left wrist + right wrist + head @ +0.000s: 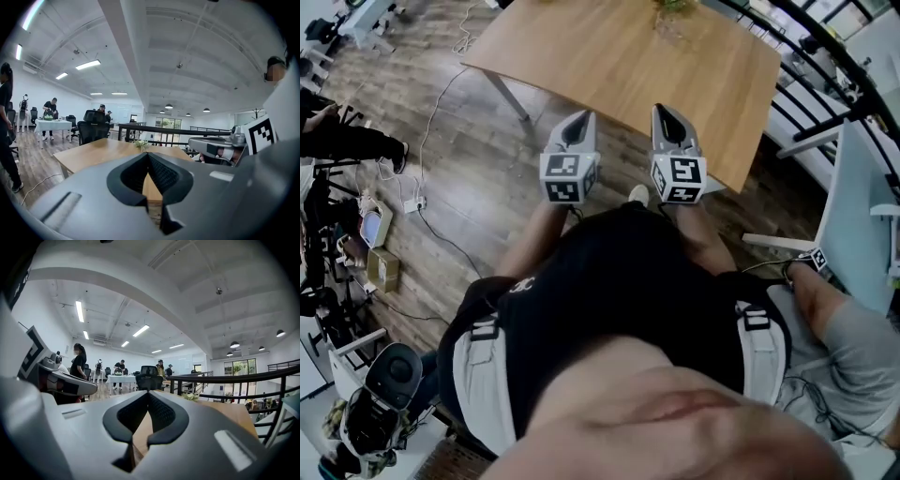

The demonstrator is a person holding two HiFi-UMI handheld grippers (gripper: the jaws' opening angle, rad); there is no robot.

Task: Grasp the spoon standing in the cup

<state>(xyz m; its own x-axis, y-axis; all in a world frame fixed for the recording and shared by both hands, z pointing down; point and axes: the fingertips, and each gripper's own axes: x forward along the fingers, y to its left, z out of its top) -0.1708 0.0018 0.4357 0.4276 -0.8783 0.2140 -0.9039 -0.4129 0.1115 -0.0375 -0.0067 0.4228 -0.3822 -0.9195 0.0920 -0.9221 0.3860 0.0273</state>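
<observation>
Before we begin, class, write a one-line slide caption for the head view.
Person holds left gripper and right gripper, both shut and empty, at the near edge of a wooden table.

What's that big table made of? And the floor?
The table looks like wood, or wood-look board: light honey colour, faint grain, smooth matte top. Its legs look like grey metal. The floor looks like darker wood planks; long board seams show.

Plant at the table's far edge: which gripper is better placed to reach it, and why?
Probably right: the right gripper sits straight before the plant in the head view; the left gripper is offset sideways. Both are shut, empty.
</observation>
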